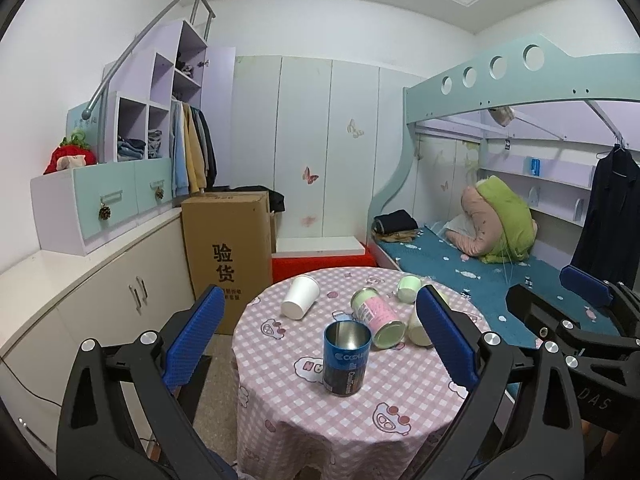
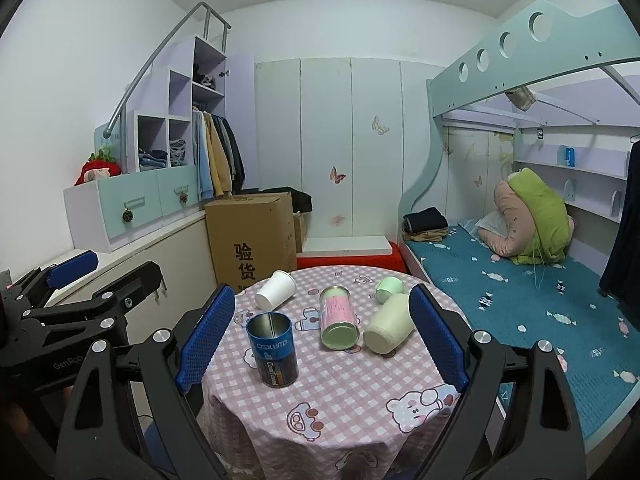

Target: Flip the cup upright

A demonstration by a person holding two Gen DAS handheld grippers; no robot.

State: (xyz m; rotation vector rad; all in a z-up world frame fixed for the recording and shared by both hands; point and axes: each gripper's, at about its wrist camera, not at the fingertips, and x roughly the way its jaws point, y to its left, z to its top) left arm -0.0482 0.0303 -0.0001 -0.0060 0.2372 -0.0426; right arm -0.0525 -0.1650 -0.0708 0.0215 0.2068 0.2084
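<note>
Blue metal cup (image 1: 346,358) upright on pink checked tabletop (image 1: 360,412), white paper cup (image 1: 300,296) and pink-green tin (image 1: 378,317) lying down, left claw (image 1: 320,340) spread, right claw (image 2: 320,336) spread, both empty.

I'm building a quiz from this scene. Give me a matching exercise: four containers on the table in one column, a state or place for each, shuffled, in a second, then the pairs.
Things:
1. blue tin
2. white paper cup
3. pink can
4. small green cup

States:
A. on its side, at the table's far right
B. upright, mouth up
C. on its side, at the table's far left
D. on its side, mid-table, green end toward the camera

Pairs: 1-B, 2-C, 3-D, 4-A
</note>
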